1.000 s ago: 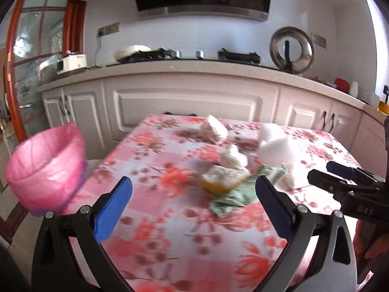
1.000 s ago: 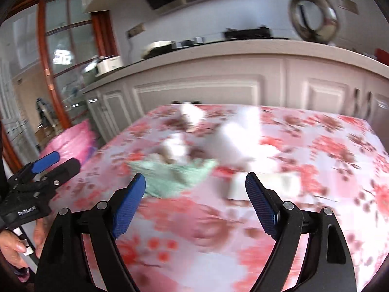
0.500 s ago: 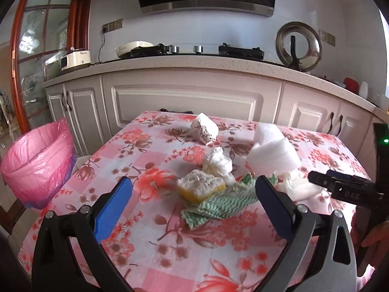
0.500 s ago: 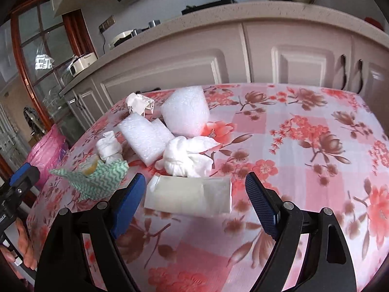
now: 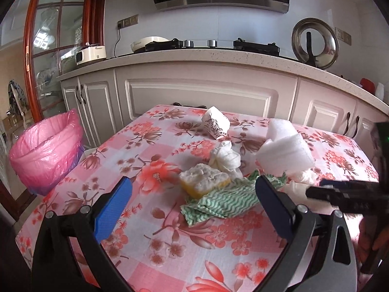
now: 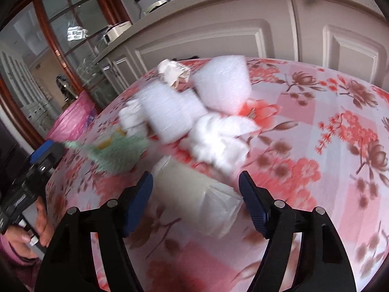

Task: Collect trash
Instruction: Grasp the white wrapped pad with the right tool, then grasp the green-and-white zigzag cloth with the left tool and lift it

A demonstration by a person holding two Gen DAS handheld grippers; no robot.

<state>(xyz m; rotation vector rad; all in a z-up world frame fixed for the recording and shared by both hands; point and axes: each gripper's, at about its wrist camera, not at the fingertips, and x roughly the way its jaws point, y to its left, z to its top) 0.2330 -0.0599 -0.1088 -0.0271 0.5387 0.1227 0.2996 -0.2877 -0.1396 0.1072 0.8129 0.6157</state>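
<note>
Bright daylight; rt view motion-blurred.

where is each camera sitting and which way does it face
Left wrist: on the left claw, facing across the table to the counter; its open fingers frame the sponge and cloth; right claw at right.
Right wrist: on the right claw, angled down at a flat tissue between closing fingers; left claw and hand at left.
Shared: cloth, foam, pink bin.

Right wrist view motion-blurred: green cloth [image 6: 114, 150] smeared, sponge beneath mostly hidden. Flat white packet [image 6: 194, 194] partly behind right gripper's [image 6: 195, 194] closing fingers; contact unclear. Pink-lined bin [image 6: 73, 121] mostly hidden past table's [image 6: 316, 146] left edge.
</note>
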